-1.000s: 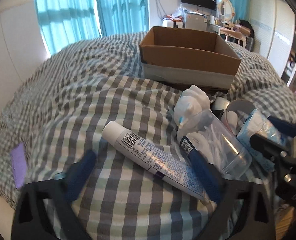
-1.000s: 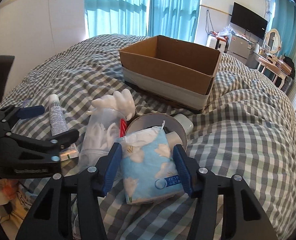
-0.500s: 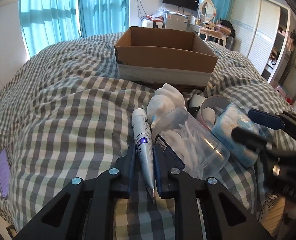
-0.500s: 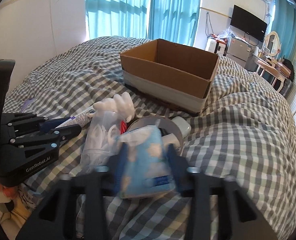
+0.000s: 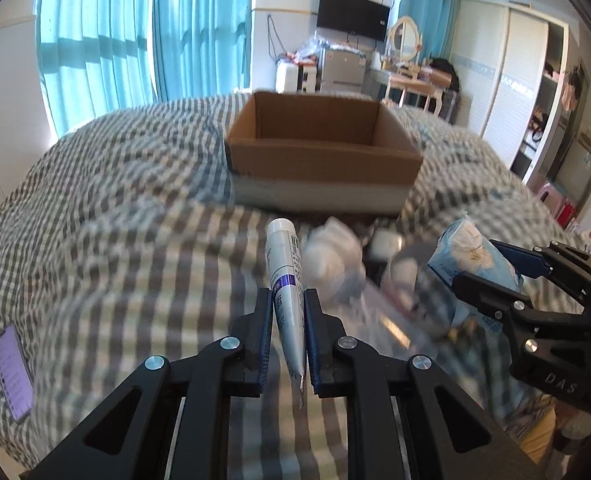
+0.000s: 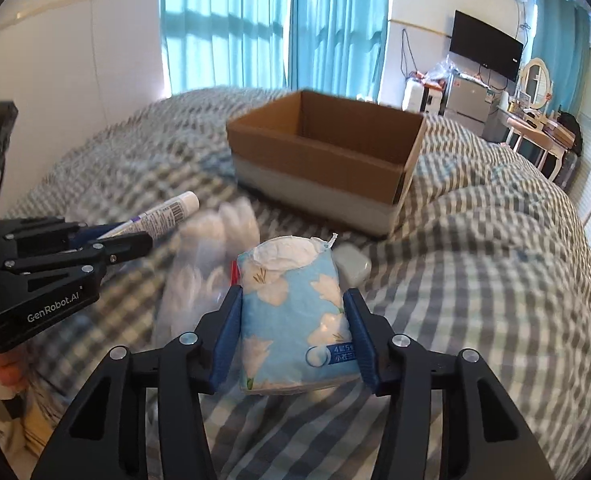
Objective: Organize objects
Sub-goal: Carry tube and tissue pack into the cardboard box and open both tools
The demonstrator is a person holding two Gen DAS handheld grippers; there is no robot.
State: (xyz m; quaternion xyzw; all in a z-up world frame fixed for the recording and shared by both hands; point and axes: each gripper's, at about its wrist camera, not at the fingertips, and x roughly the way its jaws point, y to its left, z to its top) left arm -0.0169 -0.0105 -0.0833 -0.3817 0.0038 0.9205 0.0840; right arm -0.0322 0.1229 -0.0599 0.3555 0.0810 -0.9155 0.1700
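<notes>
My left gripper (image 5: 288,300) is shut on a white tube (image 5: 283,264) with a purple band, held above the checked bed, cap pointing at the open cardboard box (image 5: 319,152). My right gripper (image 6: 293,300) is shut on a blue flowered tissue pack (image 6: 295,316), lifted off the bed. The left gripper with the tube (image 6: 163,214) shows at the left of the right wrist view; the pack (image 5: 471,252) shows at the right of the left wrist view. The box (image 6: 327,160) stands ahead of both, its inside bottom hidden.
A clear plastic container of white items (image 6: 199,280), a white clump (image 5: 335,252) and a small white case (image 6: 351,266) lie on the bed below the grippers. A purple phone (image 5: 13,372) lies at the left bed edge. Curtains, TV and furniture stand behind.
My left gripper closed on the tube and lifted it toward the box. My right gripper closed on the tissue pack and raised it off the pile.
</notes>
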